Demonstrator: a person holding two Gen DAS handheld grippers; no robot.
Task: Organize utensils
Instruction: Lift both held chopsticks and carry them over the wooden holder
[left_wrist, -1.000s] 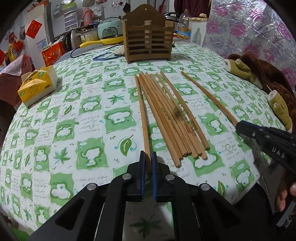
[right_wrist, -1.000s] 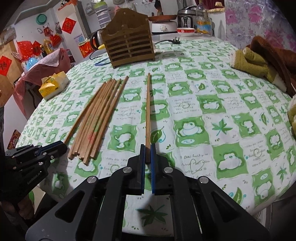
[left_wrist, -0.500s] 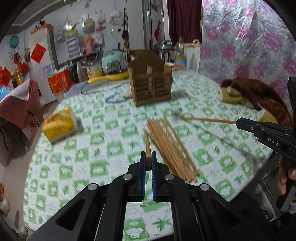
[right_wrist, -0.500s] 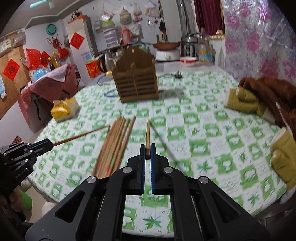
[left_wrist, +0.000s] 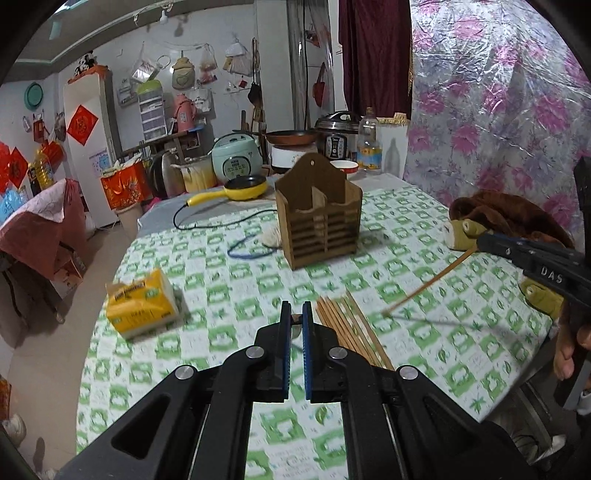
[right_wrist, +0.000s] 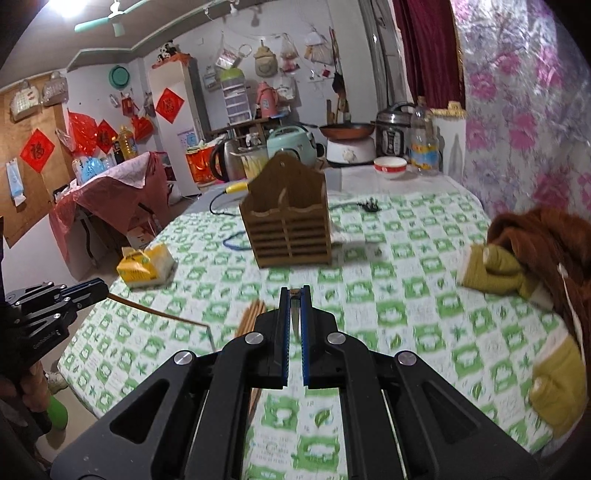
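My left gripper (left_wrist: 295, 308) is shut on one wooden chopstick (left_wrist: 295, 318), seen end-on between its blue pads; the right wrist view shows that chopstick (right_wrist: 159, 314) slanting from the left gripper (right_wrist: 104, 287) above the table. In the same way, my right gripper (right_wrist: 294, 295) is shut on a second chopstick (right_wrist: 294, 293), which slants down from the right gripper (left_wrist: 480, 240) as a thin chopstick (left_wrist: 428, 285). Both are held in the air. A bundle of several chopsticks (left_wrist: 347, 328) lies on the cloth below. The slatted wooden holder (left_wrist: 318, 218) stands upright beyond.
A yellow tissue pack (left_wrist: 142, 304) lies left of the bundle. A brown garment with olive cuffs (right_wrist: 517, 258) covers the table's right side. A blue band (left_wrist: 247, 251) and a yellow pan with its cord (left_wrist: 243, 186) lie behind the holder. The round table's edge (left_wrist: 92, 343) is near.
Both grippers have risen from the table, each lifting its chopstick off the cloth. The views have tilted up, so the bundle now lies lower and the holder nearer the middle.
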